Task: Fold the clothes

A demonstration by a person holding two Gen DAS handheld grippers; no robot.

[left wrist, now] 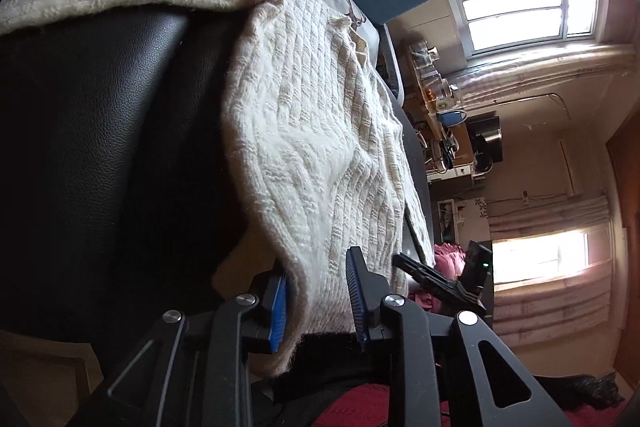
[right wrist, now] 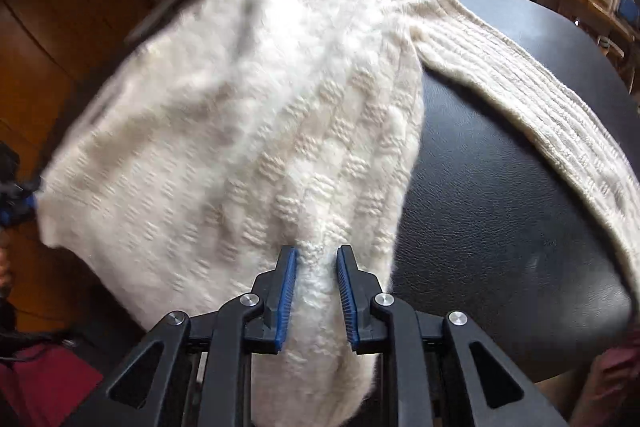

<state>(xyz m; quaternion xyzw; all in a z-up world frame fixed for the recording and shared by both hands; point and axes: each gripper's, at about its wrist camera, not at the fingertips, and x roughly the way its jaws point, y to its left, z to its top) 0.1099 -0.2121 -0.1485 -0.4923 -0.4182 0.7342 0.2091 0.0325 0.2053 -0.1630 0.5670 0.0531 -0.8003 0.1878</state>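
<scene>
Sweater [right wrist: 248, 115], cream cable-knit, lies draped over a black leather-look counter [right wrist: 500, 187], one sleeve [right wrist: 532, 99] stretched out to the right. The right gripper [right wrist: 317, 291] pinches a bunched fold of the hem between its blue pads. The left gripper [left wrist: 318, 301] clamps the hem's other corner, the knit hanging over the counter's edge.

My left gripper [left wrist: 318, 291] is rolled on its side, jaws clamped around the sweater [left wrist: 304, 131] edge. My right gripper [right wrist: 316, 291] sits level, jaws pinched on a gathered ridge of the knit between the blue pads [right wrist: 286, 297]
</scene>
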